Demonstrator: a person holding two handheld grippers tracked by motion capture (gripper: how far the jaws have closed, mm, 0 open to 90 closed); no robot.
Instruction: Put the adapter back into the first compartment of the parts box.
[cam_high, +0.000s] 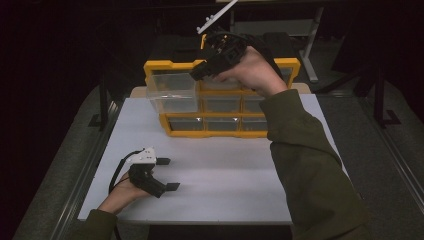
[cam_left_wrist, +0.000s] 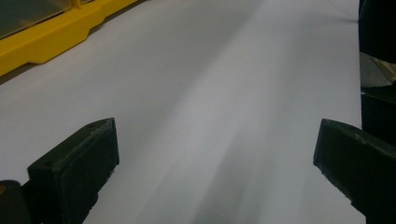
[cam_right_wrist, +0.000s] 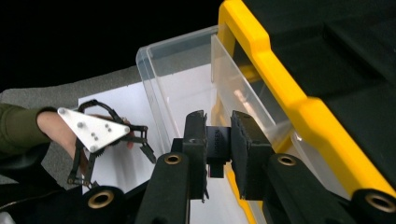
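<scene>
Reaching over the yellow organizer (cam_high: 220, 120) in the high view, the right gripper (cam_high: 200, 72) meets the clear drawer (cam_high: 172, 90), pulled out at top left; the left gripper (cam_high: 167, 174) rests on the desk (cam_high: 225, 185). Left gripper view: jaws spread wide, nothing between. Right gripper view: jaws clenched on the drawer's front.

A white table (cam_high: 225, 195) carries a yellow drawer cabinet (cam_high: 220, 132) at its far edge.
</scene>
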